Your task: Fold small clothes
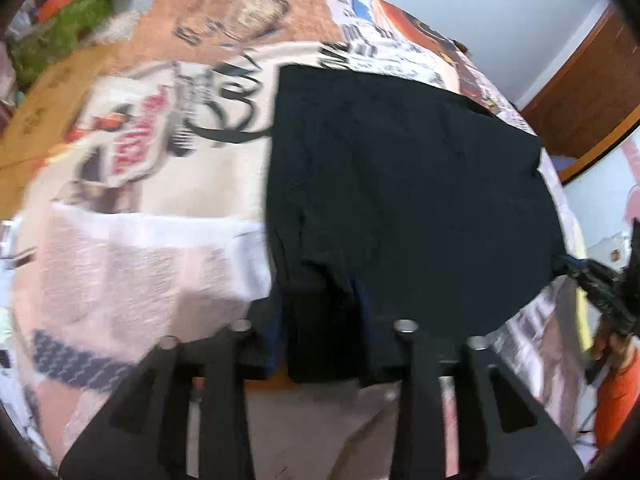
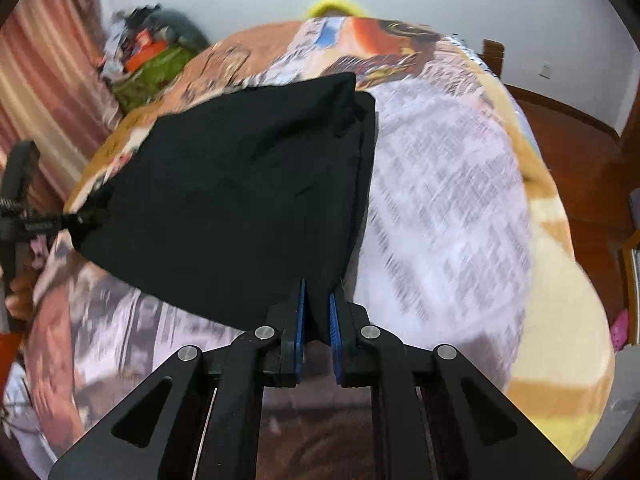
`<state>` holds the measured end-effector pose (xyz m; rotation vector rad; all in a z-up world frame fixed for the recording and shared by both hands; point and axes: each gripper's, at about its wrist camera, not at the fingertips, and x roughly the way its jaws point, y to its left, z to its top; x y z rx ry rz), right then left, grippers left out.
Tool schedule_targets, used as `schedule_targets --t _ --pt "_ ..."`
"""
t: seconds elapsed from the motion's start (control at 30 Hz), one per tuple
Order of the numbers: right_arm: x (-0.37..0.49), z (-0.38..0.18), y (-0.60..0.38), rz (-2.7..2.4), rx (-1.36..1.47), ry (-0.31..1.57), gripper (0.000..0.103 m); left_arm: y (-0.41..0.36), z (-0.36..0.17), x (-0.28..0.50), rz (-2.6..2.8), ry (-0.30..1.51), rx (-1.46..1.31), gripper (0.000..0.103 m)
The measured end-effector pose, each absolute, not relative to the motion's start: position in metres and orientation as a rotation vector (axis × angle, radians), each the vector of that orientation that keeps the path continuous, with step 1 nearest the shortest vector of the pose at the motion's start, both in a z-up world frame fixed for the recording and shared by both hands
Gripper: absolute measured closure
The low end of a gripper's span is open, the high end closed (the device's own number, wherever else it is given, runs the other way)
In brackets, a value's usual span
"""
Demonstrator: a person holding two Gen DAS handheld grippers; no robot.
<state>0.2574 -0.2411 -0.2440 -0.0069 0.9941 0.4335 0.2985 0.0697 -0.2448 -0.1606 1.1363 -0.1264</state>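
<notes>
A black garment (image 1: 400,184) lies spread on a printed blanket (image 1: 160,248), stretched between both grippers. In the left wrist view my left gripper (image 1: 320,316) is at the bottom, shut on the garment's near edge, and bunched cloth hides most of its blue pads. My right gripper (image 1: 570,262) pinches the garment's right corner into a point. In the right wrist view my right gripper (image 2: 318,300) has its blue pads (image 2: 300,312) shut on the black garment (image 2: 240,192). My left gripper (image 2: 66,220) holds the opposite corner at the left.
The blanket (image 2: 460,208) covers a bed. A heap of green and orange clothes (image 2: 148,60) sits at its far left. A wooden bed frame (image 2: 568,140) runs along the right. A striped curtain (image 2: 40,60) hangs on the left. An orange sleeve (image 1: 616,392) shows behind the right gripper.
</notes>
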Motion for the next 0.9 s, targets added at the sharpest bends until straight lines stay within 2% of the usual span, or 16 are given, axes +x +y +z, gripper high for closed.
schedule_targets --t 0.07,0.13,0.2,0.27,0.37,0.57,0.77,0.83,0.9 --pt "0.252 -0.235 -0.239 0.433 -0.039 0.966 0.093 0.073 -0.235 0.29 -0.094 1.109 -0.121 0.048" --pt "0.252 -0.226 -0.239 0.415 -0.058 0.94 0.092 0.077 -0.222 0.286 -0.051 1.072 -0.073 0.046" --pt "0.252 -0.218 -0.24 0.411 -0.056 0.912 0.088 0.081 -0.212 0.289 -0.043 1.049 -0.059 0.043" --pt "0.255 -0.209 -0.242 0.405 -0.046 0.875 0.077 0.085 -0.206 0.297 -0.048 1.03 -0.078 0.039" --pt "0.266 -0.201 -0.243 0.397 -0.03 0.831 0.07 0.085 -0.2 0.323 -0.057 1.013 -0.103 0.039" --pt "0.298 -0.201 -0.241 0.386 -0.01 0.8 0.07 0.064 -0.207 0.383 -0.099 1.015 -0.089 0.039" --pt "0.342 -0.213 -0.236 0.394 0.005 0.816 0.07 0.052 -0.236 0.435 -0.17 1.071 -0.14 0.039" --pt "0.354 -0.222 -0.234 0.394 0.016 0.849 0.07 0.05 -0.248 0.447 -0.203 1.096 -0.165 0.043" --pt "0.362 -0.229 -0.231 0.421 0.04 0.868 0.079 0.048 -0.256 0.453 -0.251 1.112 -0.194 0.061"
